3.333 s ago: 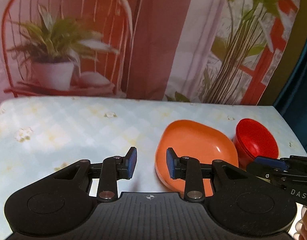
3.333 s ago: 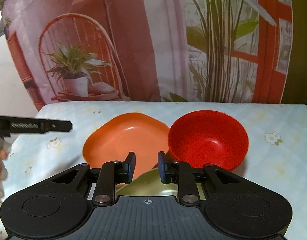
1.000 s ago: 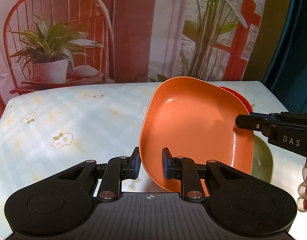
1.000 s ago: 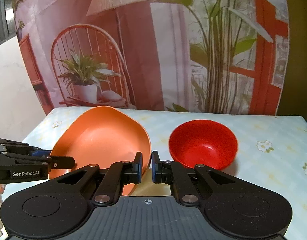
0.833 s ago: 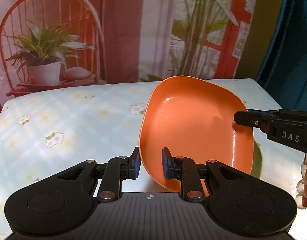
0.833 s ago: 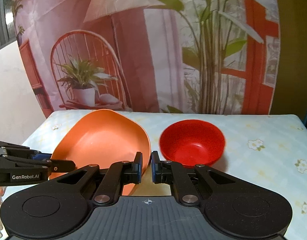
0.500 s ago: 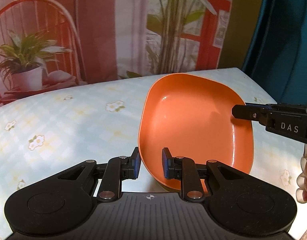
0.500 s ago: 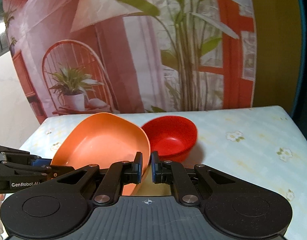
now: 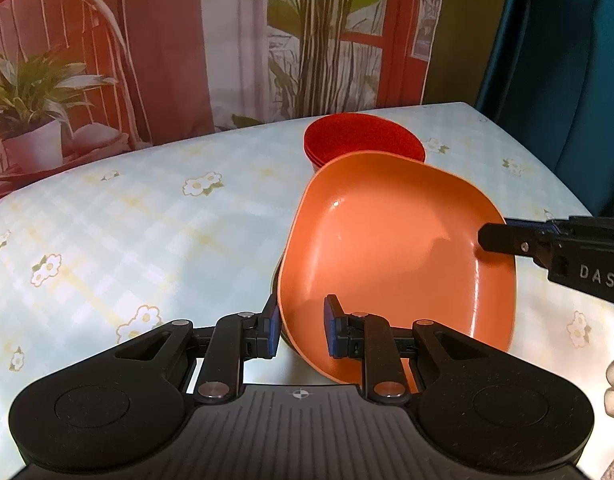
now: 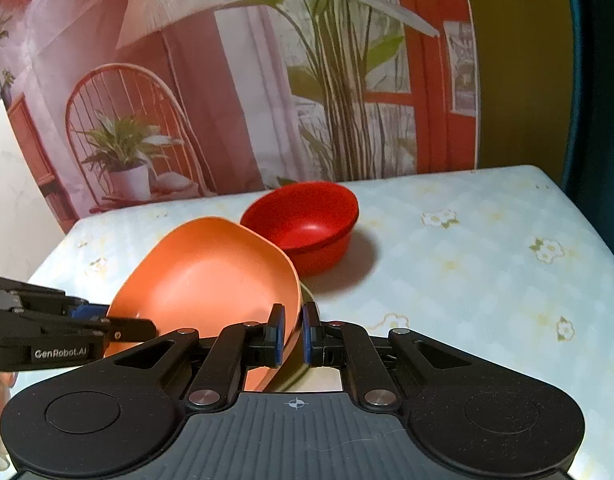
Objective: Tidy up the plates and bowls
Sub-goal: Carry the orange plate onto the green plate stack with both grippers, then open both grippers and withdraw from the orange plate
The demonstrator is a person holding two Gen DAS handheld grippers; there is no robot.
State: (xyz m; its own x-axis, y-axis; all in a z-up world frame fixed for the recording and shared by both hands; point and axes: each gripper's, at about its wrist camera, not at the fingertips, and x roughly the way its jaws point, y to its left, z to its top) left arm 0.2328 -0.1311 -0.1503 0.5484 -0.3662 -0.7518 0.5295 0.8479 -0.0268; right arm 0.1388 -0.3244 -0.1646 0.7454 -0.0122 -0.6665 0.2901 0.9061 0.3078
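Left wrist view first: the orange plate (image 9: 391, 248) is up off the flowered worktop (image 9: 119, 232), tilted, and it has swung since a second ago. Back then it covered nearly all of the red bowls (image 9: 363, 142); now they show clear beyond its far rim, toward the worktop's far edge. Compared with three seconds back, when the plate lay flat and both tongs stood apart from it, the left tongs (image 9: 299, 326) are now narrowed onto its near rim, and the right tongs (image 9: 491, 236) pinch the opposite rim from the right side.

Right wrist view: the right tongs (image 10: 293, 334) are clamped thin on the plate's edge (image 10: 211, 276), the left tongs (image 10: 127, 326) biting the other side. Something dark and olive sits right under the plate; I can't make out what. The red ones look stacked from the left view, though the count is hard to read. The top red bowl (image 10: 307, 220) is empty, and so is the plate.
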